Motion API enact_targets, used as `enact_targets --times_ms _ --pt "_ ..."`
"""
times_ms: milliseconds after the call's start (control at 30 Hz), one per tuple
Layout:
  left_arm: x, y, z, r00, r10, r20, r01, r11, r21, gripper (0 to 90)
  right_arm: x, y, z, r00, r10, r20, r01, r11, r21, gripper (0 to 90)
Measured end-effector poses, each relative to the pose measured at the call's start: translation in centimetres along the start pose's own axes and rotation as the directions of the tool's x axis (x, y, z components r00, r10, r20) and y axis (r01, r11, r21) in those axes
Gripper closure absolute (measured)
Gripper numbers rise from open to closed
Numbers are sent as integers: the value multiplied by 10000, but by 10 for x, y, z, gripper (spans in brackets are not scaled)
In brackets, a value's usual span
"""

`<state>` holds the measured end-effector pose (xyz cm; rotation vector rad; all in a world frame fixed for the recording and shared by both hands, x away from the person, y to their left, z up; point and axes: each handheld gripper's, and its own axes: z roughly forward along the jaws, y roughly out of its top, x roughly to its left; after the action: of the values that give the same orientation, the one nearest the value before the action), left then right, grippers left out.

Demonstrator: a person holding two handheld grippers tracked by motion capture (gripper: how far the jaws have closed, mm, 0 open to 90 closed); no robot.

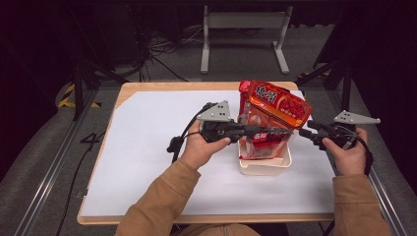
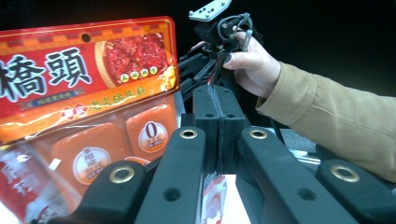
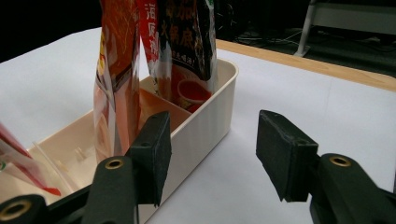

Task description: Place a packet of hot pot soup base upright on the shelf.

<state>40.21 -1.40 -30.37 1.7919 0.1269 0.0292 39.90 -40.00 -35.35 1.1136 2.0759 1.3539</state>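
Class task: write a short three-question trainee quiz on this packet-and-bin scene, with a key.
1. True or false: the left gripper has its jaws shut.
2. What container do the red sauce packets stand in?
3. The right gripper is: A) clamped on a packet, B) open beside the bin, C) lying on the table.

Key:
1. True; a thin packet edge seems pinched between the pads.
2. The cream plastic bin.
3. B.

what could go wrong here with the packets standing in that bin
The orange packet leans tilted above the cream bin, so it may topple onto the table. The left gripper is shut on a thin packet edge, which could slip or tear. The right gripper is open beside the bin wall and could nudge it.
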Motion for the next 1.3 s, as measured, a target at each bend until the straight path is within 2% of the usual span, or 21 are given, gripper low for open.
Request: enact_targets --times_ms 600,933,1300 --pt "0 -16 23 9998 -39 220 34 9997 232 899 -1 -1 1 10000 16 -33 -15 10000 67 458" --pt "3 -26 27 9996 -177 208 170 9993 318 896 -1 -2 2 10000 22 -42 -22 10000 90 458" --pt "10 -38 25 9982 -591 29 589 9971 482 878 -1 -2 3 10000 37 -72 -36 9999 144 458"
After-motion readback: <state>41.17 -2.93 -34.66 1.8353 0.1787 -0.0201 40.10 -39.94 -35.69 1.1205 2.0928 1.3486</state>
